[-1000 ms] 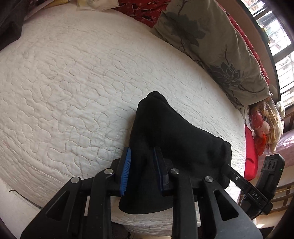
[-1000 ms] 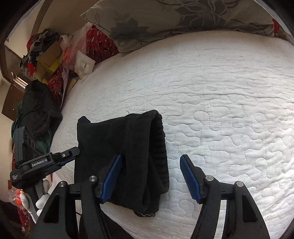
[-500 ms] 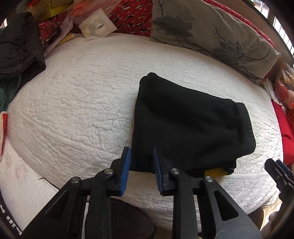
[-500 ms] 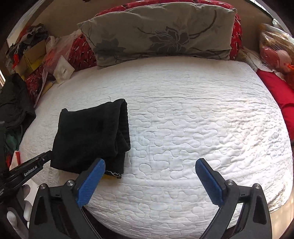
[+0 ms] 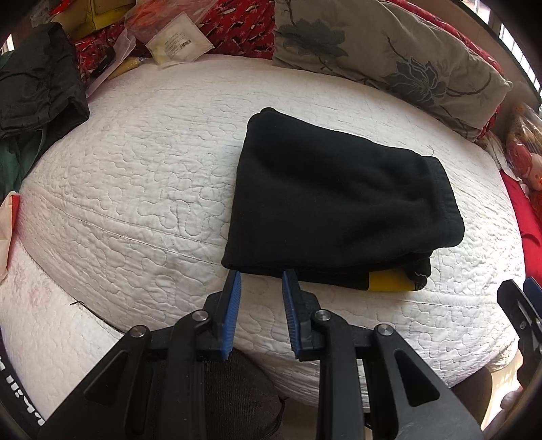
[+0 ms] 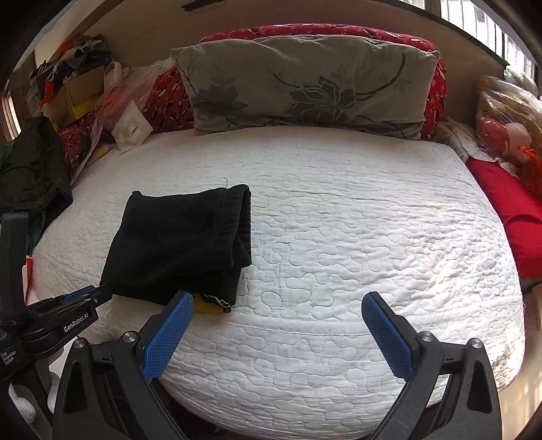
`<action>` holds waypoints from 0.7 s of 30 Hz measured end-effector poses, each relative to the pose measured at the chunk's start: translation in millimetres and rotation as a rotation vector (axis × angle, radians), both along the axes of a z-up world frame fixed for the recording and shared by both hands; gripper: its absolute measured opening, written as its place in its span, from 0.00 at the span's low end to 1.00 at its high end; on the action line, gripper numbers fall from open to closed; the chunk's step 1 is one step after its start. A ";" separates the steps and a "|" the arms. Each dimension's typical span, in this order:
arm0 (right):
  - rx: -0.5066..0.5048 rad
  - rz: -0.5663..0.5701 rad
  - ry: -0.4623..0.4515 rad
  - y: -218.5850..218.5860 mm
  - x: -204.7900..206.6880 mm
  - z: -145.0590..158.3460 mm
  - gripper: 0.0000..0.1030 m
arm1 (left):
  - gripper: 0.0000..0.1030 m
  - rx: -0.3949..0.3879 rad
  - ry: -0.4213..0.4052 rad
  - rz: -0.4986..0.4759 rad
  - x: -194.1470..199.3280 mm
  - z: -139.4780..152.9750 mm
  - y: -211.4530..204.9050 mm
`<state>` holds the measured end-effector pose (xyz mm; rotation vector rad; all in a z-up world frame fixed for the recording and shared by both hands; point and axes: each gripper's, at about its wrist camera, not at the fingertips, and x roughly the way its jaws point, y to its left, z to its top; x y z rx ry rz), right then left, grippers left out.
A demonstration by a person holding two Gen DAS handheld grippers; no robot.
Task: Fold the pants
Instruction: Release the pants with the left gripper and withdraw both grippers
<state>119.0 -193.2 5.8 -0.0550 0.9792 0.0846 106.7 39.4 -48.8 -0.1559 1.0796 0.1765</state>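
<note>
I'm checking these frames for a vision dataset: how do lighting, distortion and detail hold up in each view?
Left wrist view: strong fisheye bows the white quilt into a dome; the black pants read as a near-featureless dark mass; corners vignetted. Right wrist view: same barrel distortion; daylight blows out the window at top right; quilt stitching stays sharp; pants folds barely visible.

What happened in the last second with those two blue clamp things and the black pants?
Both grippers backed away from the folded black pants. The left gripper, whose fingers straddled the cloth's near edge, now sits just off it; the right gripper let go and opened wider. The pants stayed folded on the white quilt; the pillow didn't move.
</note>
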 end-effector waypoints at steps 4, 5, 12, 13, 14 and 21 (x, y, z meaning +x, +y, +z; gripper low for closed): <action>0.005 0.000 -0.018 -4.0 -6.4 1.2 0.97 | 0.22 -0.012 -0.033 0.001 -5.7 4.1 -5.6; 0.007 -0.003 -0.018 -5.4 -8.1 0.5 0.97 | 0.22 -0.004 -0.038 -0.002 -6.3 4.7 -7.2; 0.002 -0.015 -0.020 -9.6 -19.0 -6.2 0.97 | 0.22 0.058 -0.029 -0.038 -5.6 3.6 -14.2; 0.007 -0.019 -0.020 -10.6 -20.0 -6.7 0.97 | 0.22 0.063 -0.028 -0.036 -5.8 3.6 -14.3; 0.010 -0.024 -0.019 -11.5 -20.9 -7.1 0.97 | 0.22 0.067 -0.027 -0.037 -6.1 3.6 -14.5; 0.023 -0.053 -0.003 -16.0 -24.5 -12.6 0.97 | 0.22 0.084 -0.011 -0.031 -5.7 4.3 -16.5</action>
